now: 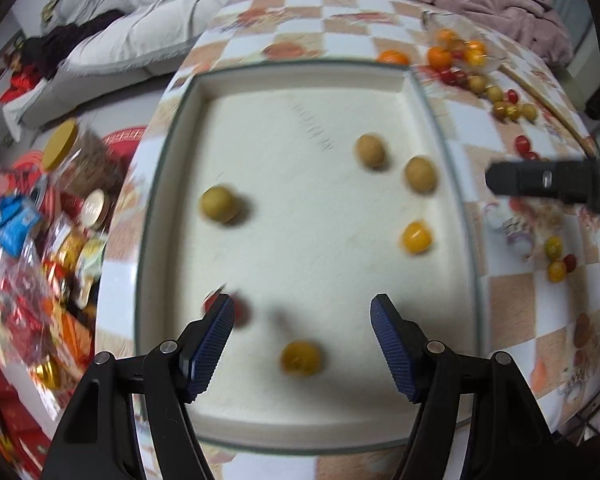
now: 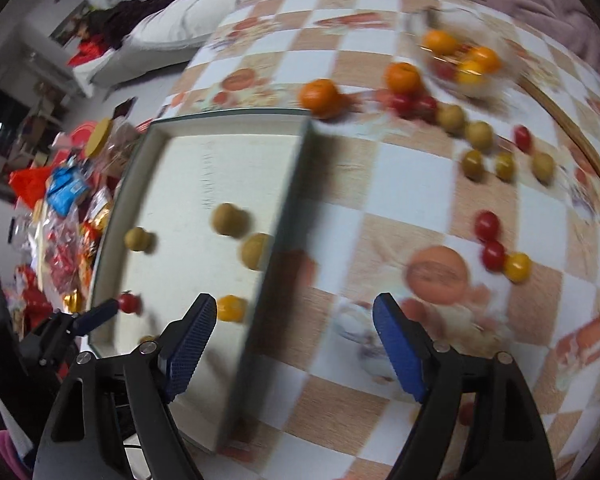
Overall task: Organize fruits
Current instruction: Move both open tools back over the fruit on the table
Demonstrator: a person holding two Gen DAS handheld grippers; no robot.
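A white tray lies on the checkered table and holds several small fruits: olive-green ones, a yellow tomato, a red tomato and a yellow fruit. My left gripper is open and empty above the tray's near end, over the yellow fruit. My right gripper is open and empty over the tray's right rim and the tablecloth. Loose fruit lies to its right: red tomatoes, a yellow tomato, green ones, oranges.
A clear bag with oranges and tomatoes lies at the far right of the table. Snack packets and jars crowd the floor left of the table. A sofa stands behind. The right gripper's finger shows at the left view's right edge.
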